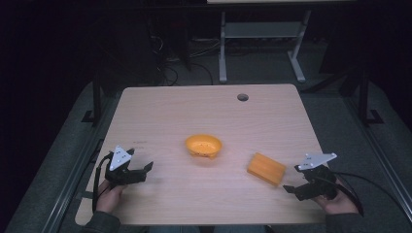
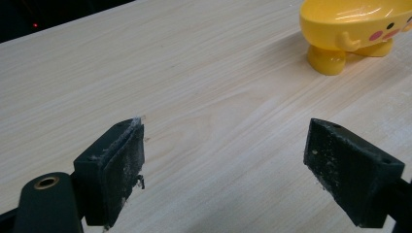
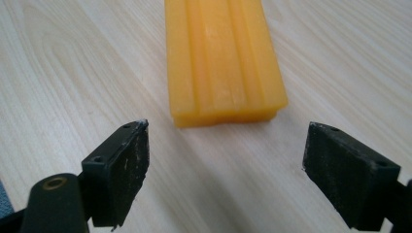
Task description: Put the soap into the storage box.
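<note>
Right now both tools sit low over the near edge of the pale wooden worktop, one at each front corner, each held in a person's hand. At the left, the left tool has its jaws spread wide with nothing between them; in the left gripper view only bare wood grain lies in the gap of that tool, and the yellow bowl stands well ahead and to one side, upright on stubby feet, with a small cartoon face on its wall. From the high view the bowl stands near the middle of the worktop, well apart from both tools. At the right, the right tool is likewise wide open and holds nothing. Its jaws point toward the orange block, which lies flat on the worktop just beyond the tips, between that tool and the bowl. In the right gripper view the ridged block stretches away lengthwise, its near end just ahead of the open jaws of the tool and not touching either one.
</note>
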`<state>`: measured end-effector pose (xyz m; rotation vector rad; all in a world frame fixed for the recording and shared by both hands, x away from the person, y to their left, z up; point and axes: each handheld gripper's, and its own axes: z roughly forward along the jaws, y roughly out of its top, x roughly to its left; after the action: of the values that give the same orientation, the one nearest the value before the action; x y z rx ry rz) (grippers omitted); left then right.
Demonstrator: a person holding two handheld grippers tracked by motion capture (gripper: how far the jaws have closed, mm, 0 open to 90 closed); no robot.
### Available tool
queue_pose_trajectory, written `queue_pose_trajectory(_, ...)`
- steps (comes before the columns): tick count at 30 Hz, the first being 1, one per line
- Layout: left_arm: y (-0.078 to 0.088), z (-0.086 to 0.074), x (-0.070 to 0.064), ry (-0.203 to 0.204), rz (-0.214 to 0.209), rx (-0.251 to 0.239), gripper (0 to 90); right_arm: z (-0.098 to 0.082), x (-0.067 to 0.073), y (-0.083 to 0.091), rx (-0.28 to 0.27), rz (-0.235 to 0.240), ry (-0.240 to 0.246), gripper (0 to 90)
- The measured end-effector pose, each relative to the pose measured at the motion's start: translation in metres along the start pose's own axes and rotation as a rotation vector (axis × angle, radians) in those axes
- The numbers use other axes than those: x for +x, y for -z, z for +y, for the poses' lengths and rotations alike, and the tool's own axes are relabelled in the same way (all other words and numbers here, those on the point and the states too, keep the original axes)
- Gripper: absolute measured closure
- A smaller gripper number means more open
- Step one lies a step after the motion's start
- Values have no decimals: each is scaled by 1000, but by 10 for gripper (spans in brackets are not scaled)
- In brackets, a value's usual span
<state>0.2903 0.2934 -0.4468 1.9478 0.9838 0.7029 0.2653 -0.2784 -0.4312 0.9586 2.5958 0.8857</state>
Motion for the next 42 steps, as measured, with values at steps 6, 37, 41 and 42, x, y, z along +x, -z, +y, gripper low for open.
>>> queue_pose_trajectory(6,1,0,2,9,3,-3,140,23,2,-11,27,11,41,153)
queue_pose_trajectory(37,1,1,4,15,4,-6,140,69,-5,-71,190,75,96,143)
queue_pose_trajectory(41,1,1,4,15,6,-8,140,71,-5,-76,201,77,92,145)
queue_pose_trajectory(42,1,1,4,15,5,-8,140,71,-5,-76,200,73,99,147)
